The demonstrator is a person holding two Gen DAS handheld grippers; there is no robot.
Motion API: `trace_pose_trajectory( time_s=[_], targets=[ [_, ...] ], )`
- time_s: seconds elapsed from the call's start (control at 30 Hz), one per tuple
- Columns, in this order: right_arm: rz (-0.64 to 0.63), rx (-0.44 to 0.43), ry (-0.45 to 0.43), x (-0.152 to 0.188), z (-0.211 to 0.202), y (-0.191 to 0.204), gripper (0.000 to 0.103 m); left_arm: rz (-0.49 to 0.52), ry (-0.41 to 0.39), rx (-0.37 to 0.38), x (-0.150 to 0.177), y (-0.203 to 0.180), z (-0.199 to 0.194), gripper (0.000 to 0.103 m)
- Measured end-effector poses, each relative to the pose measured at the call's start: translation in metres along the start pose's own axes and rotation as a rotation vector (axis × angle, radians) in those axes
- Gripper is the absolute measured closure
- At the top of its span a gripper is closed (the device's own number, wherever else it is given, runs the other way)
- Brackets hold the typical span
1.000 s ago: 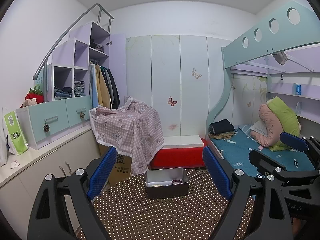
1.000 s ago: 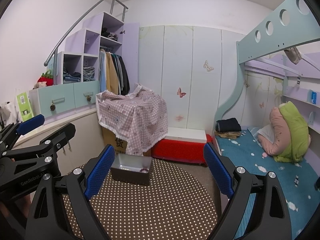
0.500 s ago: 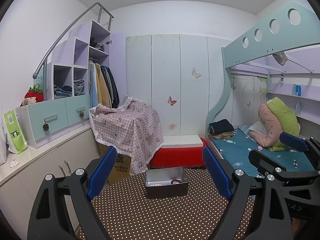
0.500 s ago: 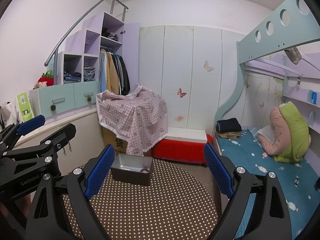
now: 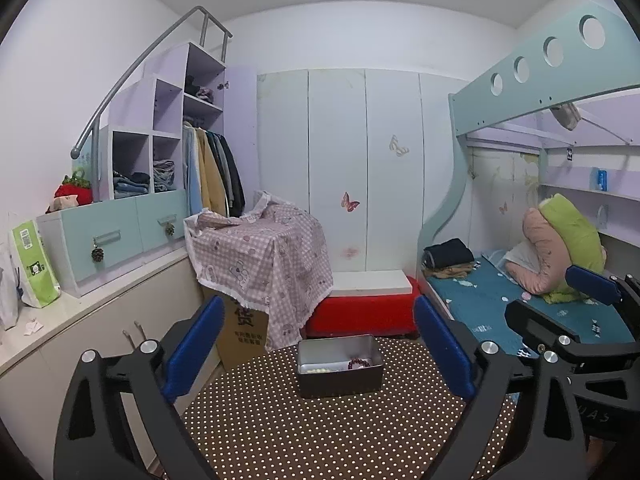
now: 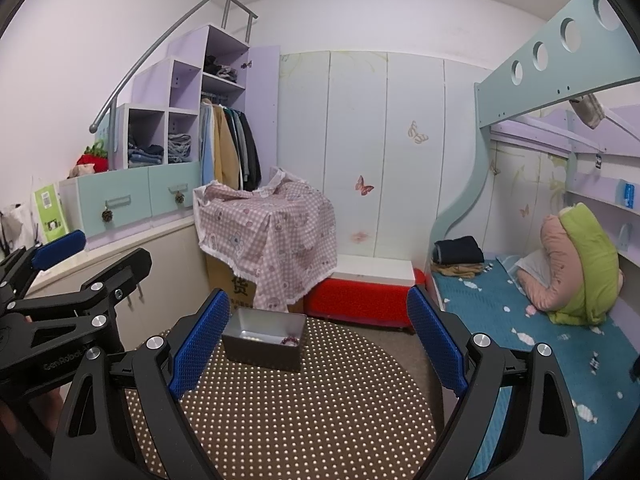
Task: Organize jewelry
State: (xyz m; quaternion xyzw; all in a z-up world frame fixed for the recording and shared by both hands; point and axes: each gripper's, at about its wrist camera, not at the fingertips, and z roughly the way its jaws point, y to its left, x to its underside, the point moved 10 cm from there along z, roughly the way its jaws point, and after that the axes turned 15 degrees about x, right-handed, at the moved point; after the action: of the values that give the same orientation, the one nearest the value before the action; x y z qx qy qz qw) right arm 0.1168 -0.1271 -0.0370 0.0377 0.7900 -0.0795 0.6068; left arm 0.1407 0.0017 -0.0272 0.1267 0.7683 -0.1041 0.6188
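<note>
A grey metal box (image 5: 339, 376) stands at the far edge of a round table with a brown polka-dot cloth (image 5: 320, 432). Inside it lie a dark red bead bracelet (image 5: 359, 363) and a pale bead string (image 5: 316, 369). The box also shows in the right wrist view (image 6: 262, 350) with the bracelet (image 6: 290, 340) in it. My left gripper (image 5: 320, 348) is open and empty, held above the table short of the box. My right gripper (image 6: 318, 338) is open and empty, to the right of the left one, which shows at the right wrist view's left edge (image 6: 60, 280).
Behind the table stand a cardboard box under a pink checked cloth (image 5: 264, 256) and a red bench (image 5: 360, 312). A white counter with drawers (image 5: 100, 280) runs along the left. A bunk bed with blue bedding (image 5: 520, 300) is on the right.
Both grippers stay open and nearly still. The view has drifted only slightly.
</note>
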Motion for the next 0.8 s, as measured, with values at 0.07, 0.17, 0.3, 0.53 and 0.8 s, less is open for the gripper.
trace_pose_trajectory(
  time_s=[0.07,0.17,0.3,0.53,0.8],
  targets=[
    [0.000,-0.003,0.004,-0.0006,0.0006,0.0004,0.016,-0.005,0.000,-0.001,0.0001,-0.0014,0.0008,0.011],
    [-0.004,0.001,0.003,-0.0009,-0.0012,0.0011,0.016,-0.005,0.005,-0.001,0.0007,-0.0014,0.0015,0.010],
    [-0.002,0.001,0.005,-0.0009,-0.0019,0.0016,0.016,-0.012,0.006,0.002,0.0007,-0.0019,0.0022,0.010],
    [-0.003,0.001,0.010,-0.0046,0.0011,0.0006,0.016,-0.012,0.001,-0.003,0.0002,-0.0012,0.0040,0.010],
    [0.000,0.004,0.009,-0.0067,0.0018,-0.0002,0.016,-0.011,0.002,0.003,0.0006,-0.0018,0.0055,0.010]
  ],
)
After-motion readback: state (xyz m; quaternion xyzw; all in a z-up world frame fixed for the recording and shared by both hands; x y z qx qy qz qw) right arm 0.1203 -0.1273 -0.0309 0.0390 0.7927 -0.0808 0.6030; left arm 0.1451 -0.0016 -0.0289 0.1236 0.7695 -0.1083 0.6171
